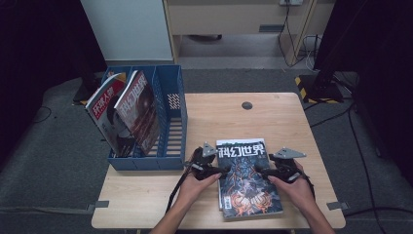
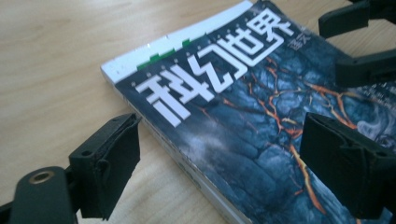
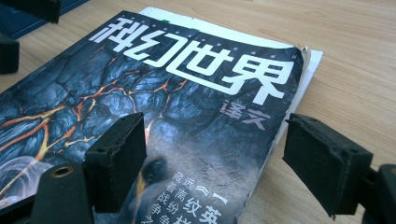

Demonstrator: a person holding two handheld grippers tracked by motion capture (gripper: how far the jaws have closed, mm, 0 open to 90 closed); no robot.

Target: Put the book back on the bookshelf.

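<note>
Dark, lava-veined magazine (image 1: 249, 178) lies flat near the counter (image 1: 146, 204) front; left tool (image 1: 225, 170) and right tool (image 1: 258, 170) straddle its side edges, both gaping, holding nothing, apparently readying a lift.

Magazines on the table (image 1: 249, 180): one or two, stacked
Magazines in the rack (image 1: 141, 109): two
Blue racks (image 1: 170, 126): one
Grippers (image 1: 228, 169): two

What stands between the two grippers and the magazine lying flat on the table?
Nothing visible. The left gripper and right gripper sit open at opposite side edges of the magazine, each with its jaws straddling an edge.
</note>
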